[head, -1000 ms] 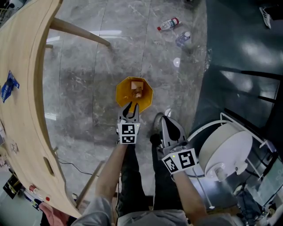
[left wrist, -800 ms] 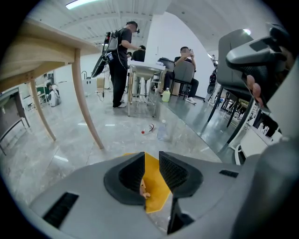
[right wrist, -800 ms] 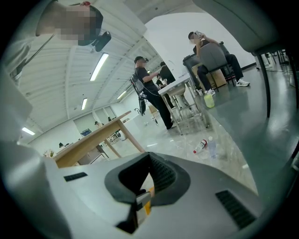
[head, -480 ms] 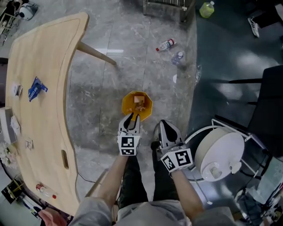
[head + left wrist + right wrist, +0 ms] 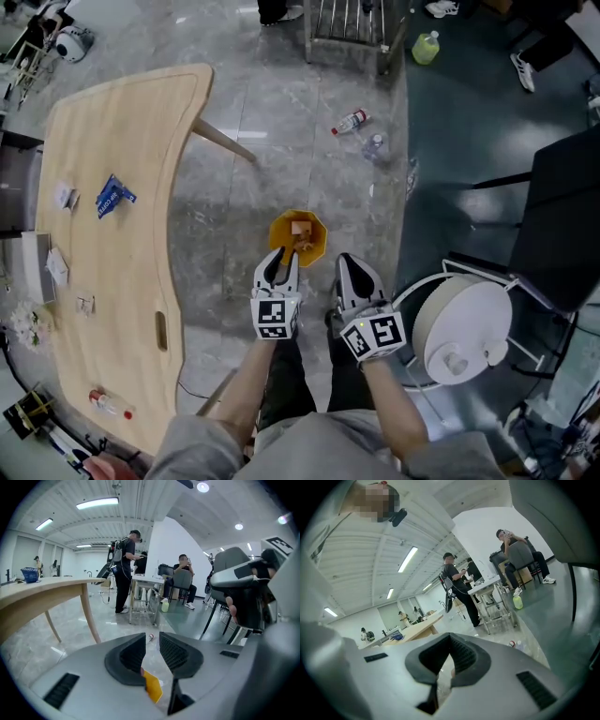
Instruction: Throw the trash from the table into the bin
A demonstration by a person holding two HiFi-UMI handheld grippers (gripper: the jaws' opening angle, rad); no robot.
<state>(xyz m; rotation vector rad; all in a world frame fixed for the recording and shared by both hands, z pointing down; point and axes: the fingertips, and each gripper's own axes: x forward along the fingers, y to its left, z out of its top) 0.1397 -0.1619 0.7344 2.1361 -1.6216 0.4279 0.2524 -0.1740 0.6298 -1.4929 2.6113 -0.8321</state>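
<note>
Bin (image 5: 278, 233) already holds some trash (image 5: 300, 228), while a blue packet (image 5: 113, 197) and smaller scraps (image 5: 57, 266) lie on the bench (image 5: 141, 131); left gripper (image 5: 279, 258) slightly parted, empty; right gripper (image 5: 348, 266) closed, empty.

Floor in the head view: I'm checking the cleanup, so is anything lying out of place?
Yes. A red-labelled plastic bottle and a clear plastic bottle lie on the grey stone floor beyond the yellow bin, not in it.

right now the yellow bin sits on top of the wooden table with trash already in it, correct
No: the yellow bin stands on the grey floor beside the wooden table, not on top of it, as the head view shows. It does have trash in it.
</note>
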